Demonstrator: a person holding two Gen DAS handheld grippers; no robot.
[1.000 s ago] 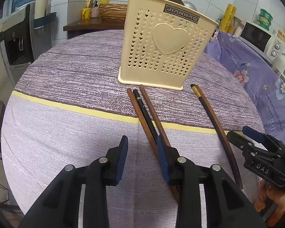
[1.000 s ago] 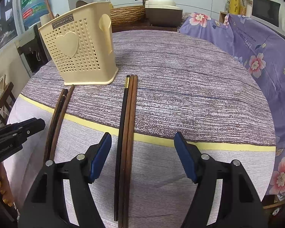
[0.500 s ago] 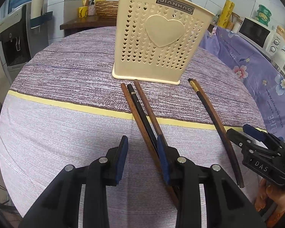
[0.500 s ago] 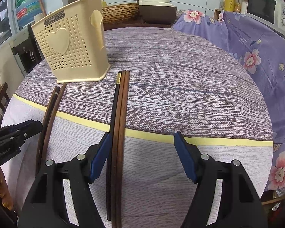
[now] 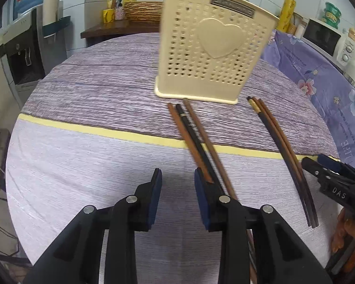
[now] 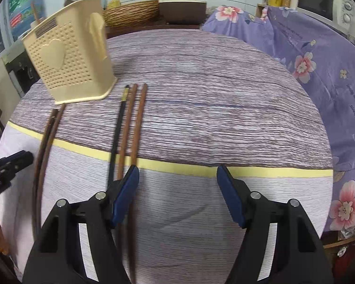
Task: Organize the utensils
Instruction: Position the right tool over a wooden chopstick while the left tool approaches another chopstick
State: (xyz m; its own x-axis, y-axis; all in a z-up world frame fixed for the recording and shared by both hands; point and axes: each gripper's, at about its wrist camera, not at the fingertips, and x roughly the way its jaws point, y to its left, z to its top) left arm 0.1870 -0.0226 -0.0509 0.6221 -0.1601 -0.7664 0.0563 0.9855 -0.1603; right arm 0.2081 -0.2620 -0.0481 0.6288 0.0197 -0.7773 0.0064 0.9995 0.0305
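A cream perforated utensil holder (image 5: 213,56) with a heart on its side stands upright on the round table; it also shows in the right wrist view (image 6: 68,64). Three chopsticks (image 5: 196,137), brown and black, lie in front of it and run under my left gripper's right finger. A second group of chopsticks (image 5: 281,142) lies to their right, and shows in the right wrist view (image 6: 127,123). My left gripper (image 5: 177,179) is open and empty, just left of the first group. My right gripper (image 6: 177,172) is open and empty, its left finger (image 6: 126,187) over the second group's near ends.
The table wears a purple striped cloth with a yellow band (image 5: 94,130). A side table with a wicker basket (image 5: 142,11) stands behind. A purple floral cover (image 6: 319,59) and a microwave (image 6: 317,0) are to the right. A water dispenser (image 5: 21,47) stands left.
Both grippers have shifted over the table: the left now sits left of its chopsticks, the right has moved right so its chopsticks lie under its left finger. One chopstick there has spread apart.
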